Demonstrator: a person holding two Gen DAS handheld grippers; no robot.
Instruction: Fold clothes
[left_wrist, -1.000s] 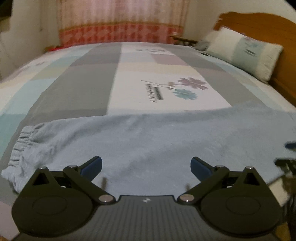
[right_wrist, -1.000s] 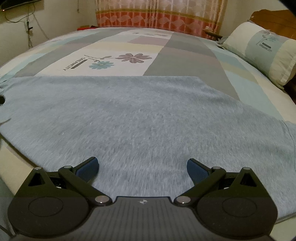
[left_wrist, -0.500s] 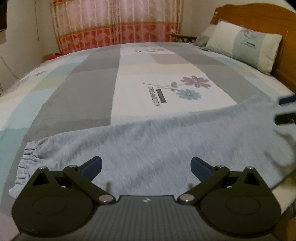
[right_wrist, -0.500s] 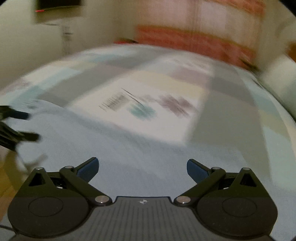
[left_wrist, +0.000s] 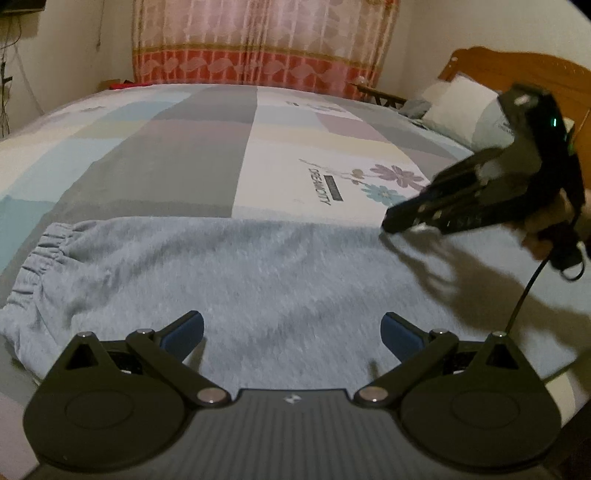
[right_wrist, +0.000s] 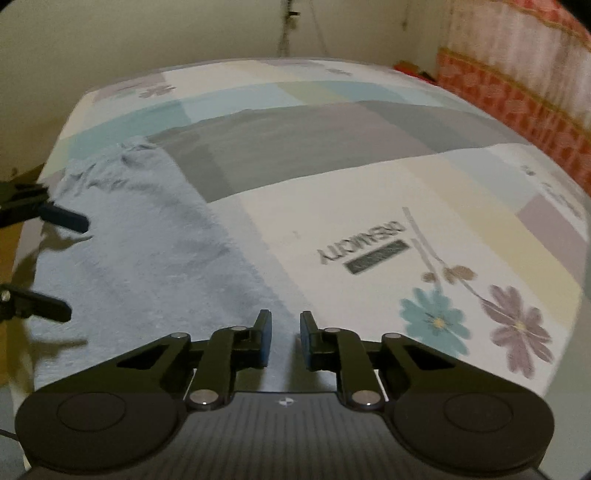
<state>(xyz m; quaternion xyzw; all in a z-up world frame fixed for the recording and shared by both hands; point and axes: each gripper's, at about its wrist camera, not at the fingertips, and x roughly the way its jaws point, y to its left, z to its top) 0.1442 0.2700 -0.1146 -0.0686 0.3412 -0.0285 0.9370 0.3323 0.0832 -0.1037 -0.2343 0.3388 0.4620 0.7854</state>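
Your left claw (left_wrist: 291, 328) hangs with its pads wide apart over the near middle of the grey-blue garment (left_wrist: 258, 273), gripping nothing. That garment lies flat across the near part of the bed (left_wrist: 207, 155), its gathered elastic cuff (left_wrist: 40, 258) at the far left, the fabric soft and fleecy with few wrinkles. To the right, your right claw (right_wrist: 284, 334) is closing at the garment's far edge; whether cloth is caught between the pads is unclear. This looks like the first fold: secure that edge, then carry it over.
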